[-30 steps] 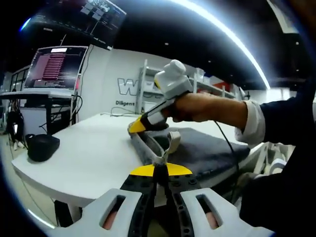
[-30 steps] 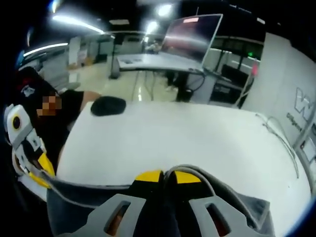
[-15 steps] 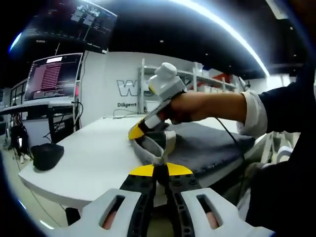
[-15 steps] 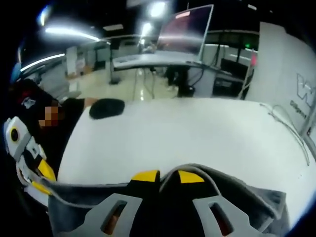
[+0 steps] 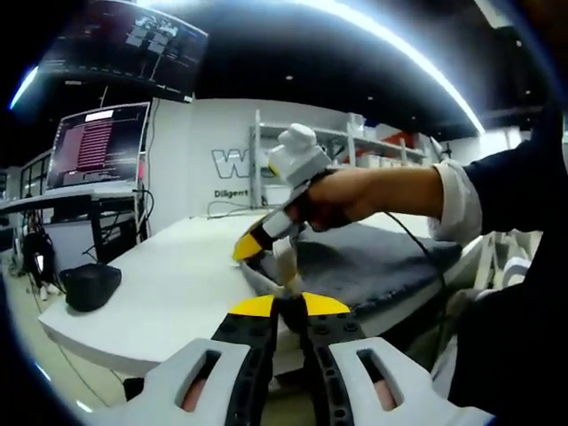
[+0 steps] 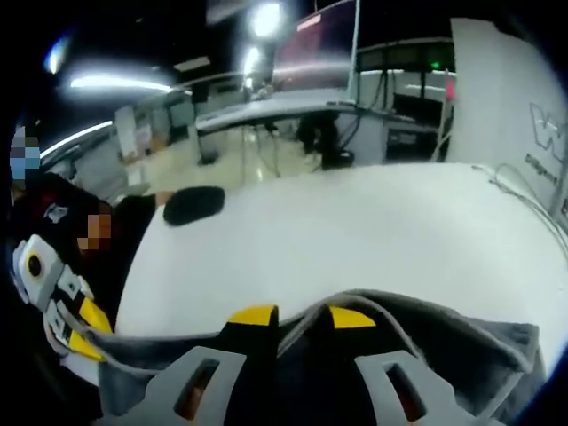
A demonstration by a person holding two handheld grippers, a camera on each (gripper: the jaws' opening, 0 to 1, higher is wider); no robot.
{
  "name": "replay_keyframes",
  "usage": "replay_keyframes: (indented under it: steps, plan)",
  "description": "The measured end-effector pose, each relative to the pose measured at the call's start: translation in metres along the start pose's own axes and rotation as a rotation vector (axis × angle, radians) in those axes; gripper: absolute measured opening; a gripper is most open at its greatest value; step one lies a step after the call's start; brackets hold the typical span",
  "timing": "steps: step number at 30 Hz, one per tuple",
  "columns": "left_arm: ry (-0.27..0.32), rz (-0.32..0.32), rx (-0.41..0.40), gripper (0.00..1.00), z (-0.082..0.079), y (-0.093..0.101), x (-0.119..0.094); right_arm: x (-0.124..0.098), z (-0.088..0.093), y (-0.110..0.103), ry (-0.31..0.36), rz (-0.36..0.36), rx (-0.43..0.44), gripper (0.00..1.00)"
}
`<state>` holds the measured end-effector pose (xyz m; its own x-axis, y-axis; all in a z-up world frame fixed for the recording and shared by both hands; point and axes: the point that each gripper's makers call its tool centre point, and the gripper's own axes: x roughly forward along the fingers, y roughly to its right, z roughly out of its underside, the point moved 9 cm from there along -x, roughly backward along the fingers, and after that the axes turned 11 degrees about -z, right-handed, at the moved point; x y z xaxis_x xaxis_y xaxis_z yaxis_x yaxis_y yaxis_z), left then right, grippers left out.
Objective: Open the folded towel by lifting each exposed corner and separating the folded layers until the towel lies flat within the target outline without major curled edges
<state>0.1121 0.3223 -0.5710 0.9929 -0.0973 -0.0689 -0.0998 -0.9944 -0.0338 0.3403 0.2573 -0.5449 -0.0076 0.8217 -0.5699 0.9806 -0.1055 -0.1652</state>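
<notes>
You've raised the towel (image 5: 373, 262) edge a little higher off the white table (image 5: 169, 284). Left gripper view: your left gripper (image 5: 282, 306) is clamped on its corner. Right gripper view: your right gripper (image 6: 291, 318) pinches the hem, the towel draped beneath.

Your room was dim overhead, lit mainly by a long ceiling light strip (image 5: 417, 62) that arced brightly across the left gripper view and blew out to white. In the right gripper view a round ceiling lamp (image 6: 266, 18) flared with a soft halo. The white desk (image 6: 355, 240) caught that light and looked bright, almost washed out. Your right gripper view was the softer one (smeared toward the edges), and straight lines bowed heavily near both borders. The monitor (image 5: 93, 146) glowed reddish but stayed unreadable.
</notes>
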Motion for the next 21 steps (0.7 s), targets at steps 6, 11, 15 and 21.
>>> replay_keyframes:
  steps: [6, 11, 15, 21]
  plan:
    - [-0.012, 0.001, -0.034, 0.08, 0.003, -0.003, -0.003, 0.000, -0.001, 0.004, 0.028, -0.023, 0.143, 0.18]
    - [-0.016, 0.003, -0.054, 0.07, 0.004, -0.006, -0.005, -0.001, -0.001, 0.008, 0.057, -0.049, 0.217, 0.17]
    - [-0.024, 0.004, -0.069, 0.07, 0.007, -0.007, -0.006, -0.002, 0.001, 0.011, 0.101, -0.083, 0.305, 0.17]
    - [-0.033, 0.001, -0.082, 0.07, 0.011, -0.009, -0.006, -0.005, 0.004, 0.017, 0.164, -0.139, 0.438, 0.18]
